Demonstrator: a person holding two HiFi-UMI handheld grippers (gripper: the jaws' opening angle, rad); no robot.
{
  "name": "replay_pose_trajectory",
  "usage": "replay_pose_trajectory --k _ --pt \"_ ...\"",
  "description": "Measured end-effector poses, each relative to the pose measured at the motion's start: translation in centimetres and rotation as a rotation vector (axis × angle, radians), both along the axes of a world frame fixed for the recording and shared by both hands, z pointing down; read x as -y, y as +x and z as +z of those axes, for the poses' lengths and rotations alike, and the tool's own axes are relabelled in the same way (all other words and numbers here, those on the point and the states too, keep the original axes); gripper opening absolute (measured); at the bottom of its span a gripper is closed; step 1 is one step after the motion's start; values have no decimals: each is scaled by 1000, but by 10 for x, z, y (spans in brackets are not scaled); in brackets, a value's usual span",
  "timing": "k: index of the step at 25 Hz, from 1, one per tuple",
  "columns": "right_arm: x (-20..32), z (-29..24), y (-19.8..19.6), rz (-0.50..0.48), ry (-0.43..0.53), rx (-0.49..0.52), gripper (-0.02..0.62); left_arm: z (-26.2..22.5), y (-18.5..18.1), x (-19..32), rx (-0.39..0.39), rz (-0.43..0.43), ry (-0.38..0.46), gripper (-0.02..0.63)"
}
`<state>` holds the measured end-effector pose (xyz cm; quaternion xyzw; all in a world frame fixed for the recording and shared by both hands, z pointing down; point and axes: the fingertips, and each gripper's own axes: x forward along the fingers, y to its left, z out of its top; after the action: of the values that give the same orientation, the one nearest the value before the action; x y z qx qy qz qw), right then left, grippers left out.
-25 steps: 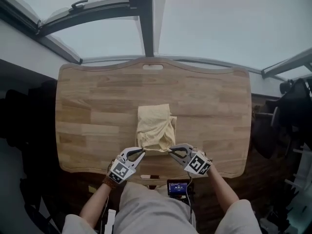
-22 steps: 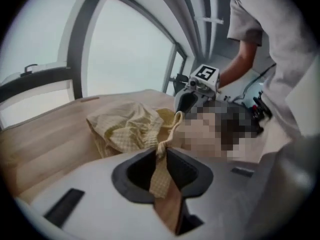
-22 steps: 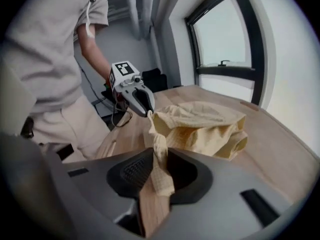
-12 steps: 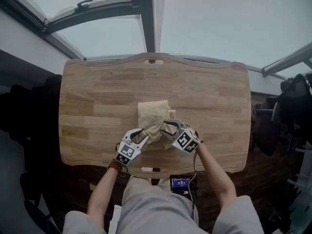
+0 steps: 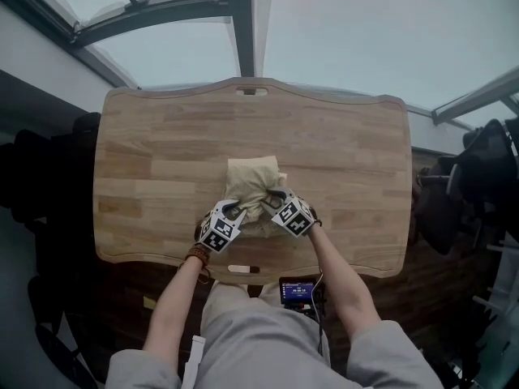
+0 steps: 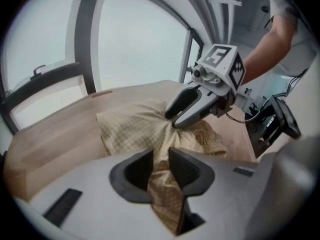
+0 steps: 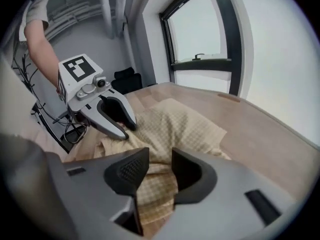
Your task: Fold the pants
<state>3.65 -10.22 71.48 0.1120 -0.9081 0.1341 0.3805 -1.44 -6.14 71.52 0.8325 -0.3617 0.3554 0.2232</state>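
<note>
Wood table (image 5: pixel 349 152), window frame (image 5: pixel 237 23) far, small screen (image 5: pixel 297 291) below near edge. Folded pants (image 5: pixel 250 177) lie mid-table. Left gripper (image 6: pixel 160 165) and right gripper (image 7: pixel 160 169) sit side by side at the pants' near edge. Both jaws part-open, just been closing, right wider. Cloth bunched between each pair, unclamped.

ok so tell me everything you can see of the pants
The pants are pale yellow with a fine check weave, soft thin cloth, folded into a rumpled bundle on the wooden table, near its middle. The far part lies fairly flat; the near edge is bunched. That bunched cloth runs between the jaws of the left gripper and the right gripper, which stand slightly apart and have just been narrowing.
</note>
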Motion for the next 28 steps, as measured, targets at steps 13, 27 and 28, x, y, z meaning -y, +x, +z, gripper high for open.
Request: replay_pose_trajectory --k 13,27,28 --pt "-21 -306 -17 413 537 533 28 -291 -37 8 -286 -398 697 37" --pt "-106 -342 -15 621 617 474 8 -339 -25 -56 -299 -175 840 15" --pt "-108 -339 -15 609 612 469 6 -336 -24 -57 -279 -173 829 15"
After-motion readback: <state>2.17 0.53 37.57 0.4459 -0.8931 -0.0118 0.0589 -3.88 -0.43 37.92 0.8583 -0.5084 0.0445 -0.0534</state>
